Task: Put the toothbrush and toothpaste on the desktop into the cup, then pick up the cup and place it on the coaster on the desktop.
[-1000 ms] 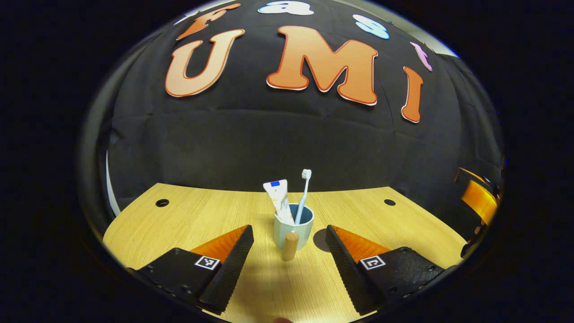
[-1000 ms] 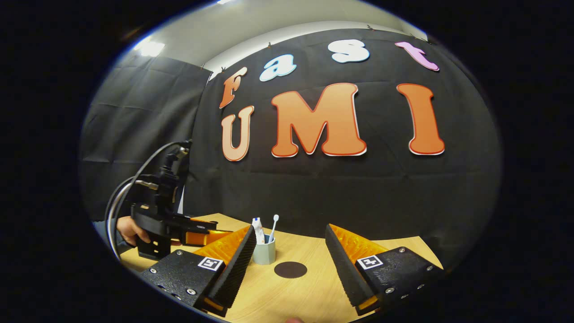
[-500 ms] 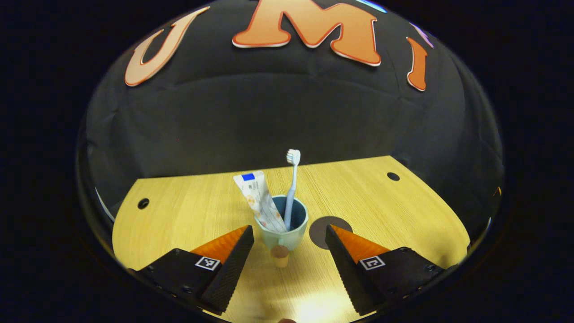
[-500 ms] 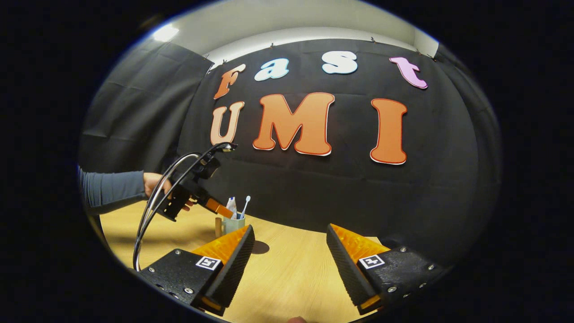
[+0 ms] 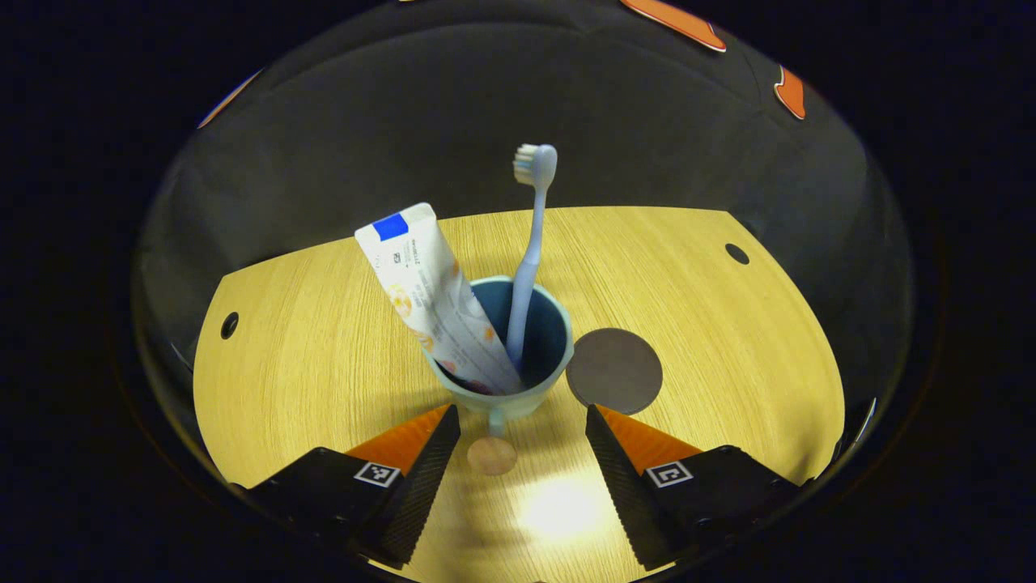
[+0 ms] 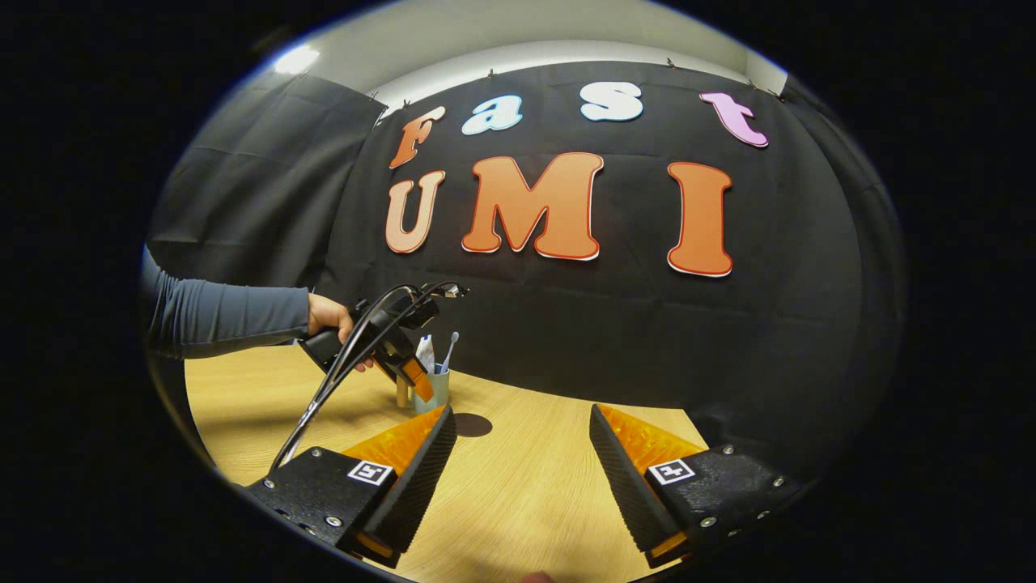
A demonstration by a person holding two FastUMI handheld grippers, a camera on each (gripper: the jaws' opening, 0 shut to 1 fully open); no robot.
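Note:
A pale blue cup (image 5: 518, 397) stands on the wooden desktop (image 5: 324, 356), holding a white toothpaste tube (image 5: 437, 300) and a light blue toothbrush (image 5: 526, 259). Its wooden handle (image 5: 491, 455) points toward me. My left gripper (image 5: 522, 441) is open, tilted down over the cup, with the handle between its fingers and untouched. A dark round coaster (image 5: 614, 371) lies just right of the cup. In the right gripper view, the right gripper (image 6: 522, 453) is open and holds nothing, far back from the cup (image 6: 437, 393), coaster (image 6: 473, 424) and the left gripper (image 6: 405, 364).
A hand and grey sleeve (image 6: 235, 312) hold the left gripper, with cables (image 6: 340, 372) hanging from it. Round holes (image 5: 229, 325) (image 5: 736, 253) sit near the desktop's far corners. Black cloth walls off the back.
The left gripper has moved in and tipped down over the cup, so the handle now lies between its open fingers. The right gripper has stayed back, nearly still.

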